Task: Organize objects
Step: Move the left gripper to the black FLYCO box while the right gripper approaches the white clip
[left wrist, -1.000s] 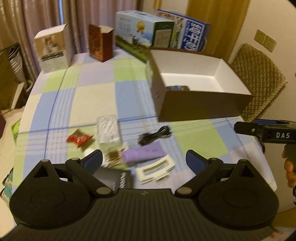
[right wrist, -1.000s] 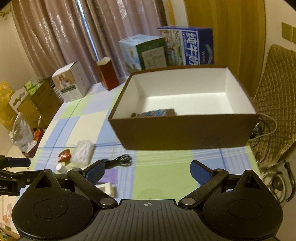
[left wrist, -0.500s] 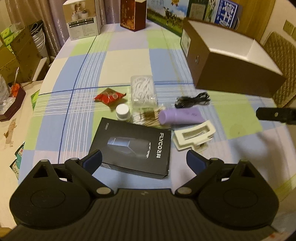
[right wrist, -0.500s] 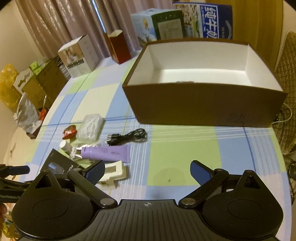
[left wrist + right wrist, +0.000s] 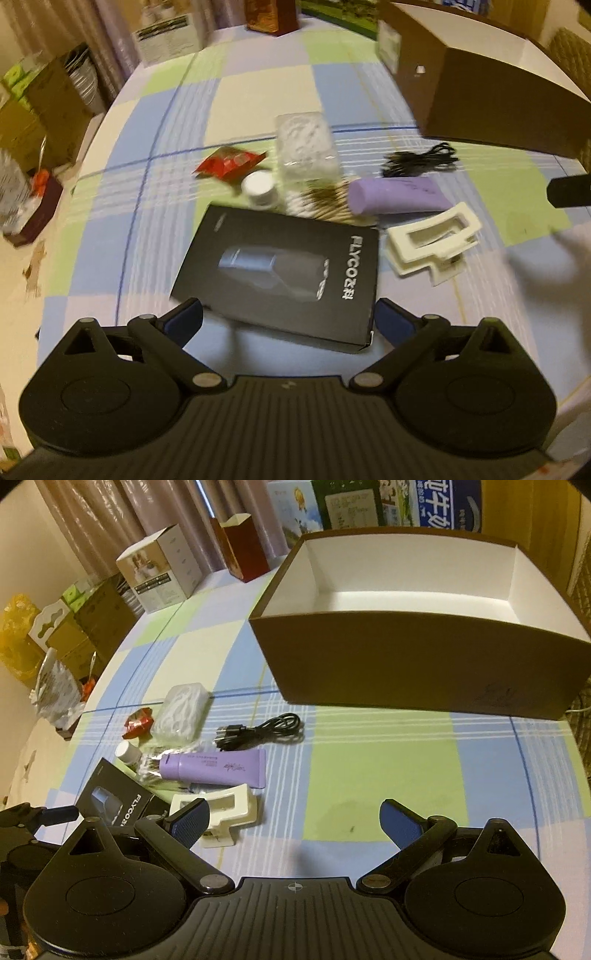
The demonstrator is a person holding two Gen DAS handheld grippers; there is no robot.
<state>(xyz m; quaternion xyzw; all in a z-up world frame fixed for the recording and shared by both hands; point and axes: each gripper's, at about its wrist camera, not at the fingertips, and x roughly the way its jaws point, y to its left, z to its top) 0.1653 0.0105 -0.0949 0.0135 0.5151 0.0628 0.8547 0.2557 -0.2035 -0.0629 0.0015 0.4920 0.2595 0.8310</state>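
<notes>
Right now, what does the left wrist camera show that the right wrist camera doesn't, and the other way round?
Only the left wrist view shows the black FLYCO box whole, lying between the open left gripper. Only the right wrist view shows the white inside of the brown box, with the open right gripper over bare tablecloth. Both show the purple tube, black cable and white clip.

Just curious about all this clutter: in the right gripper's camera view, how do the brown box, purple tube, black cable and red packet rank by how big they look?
1. Brown box, by far.
2. Purple tube and coiled black cable look alike; no ranking.
3. Red packet, smallest, though farther off.
</notes>
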